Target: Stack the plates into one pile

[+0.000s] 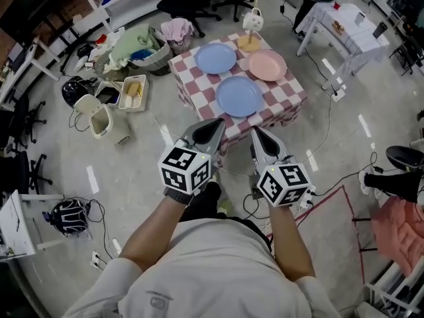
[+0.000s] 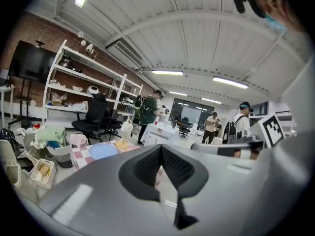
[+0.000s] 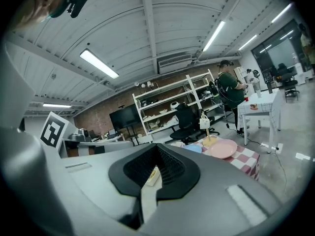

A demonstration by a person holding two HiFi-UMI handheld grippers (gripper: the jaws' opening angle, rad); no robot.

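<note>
Three plates lie apart on a red-and-white checked table [image 1: 285,98]: a blue plate [image 1: 215,57] at the back left, a pink plate [image 1: 267,65] at the back right, and a second blue plate [image 1: 239,95] at the front. My left gripper [image 1: 216,124] and right gripper [image 1: 256,133] hover side by side, short of the table's near edge. Both are shut and hold nothing. The left gripper view shows a blue plate [image 2: 103,151] beyond the shut jaws. In the right gripper view the pink plate [image 3: 223,148] lies to the right of the jaws.
A white ornament on a wooden base [image 1: 251,29] stands at the table's back edge. Left of the table are a laundry basket [image 1: 142,53], a tray [image 1: 132,93] and a white bin [image 1: 99,119]. A white table [image 1: 348,25] stands at the far right. Cables [image 1: 331,177] trail over the floor.
</note>
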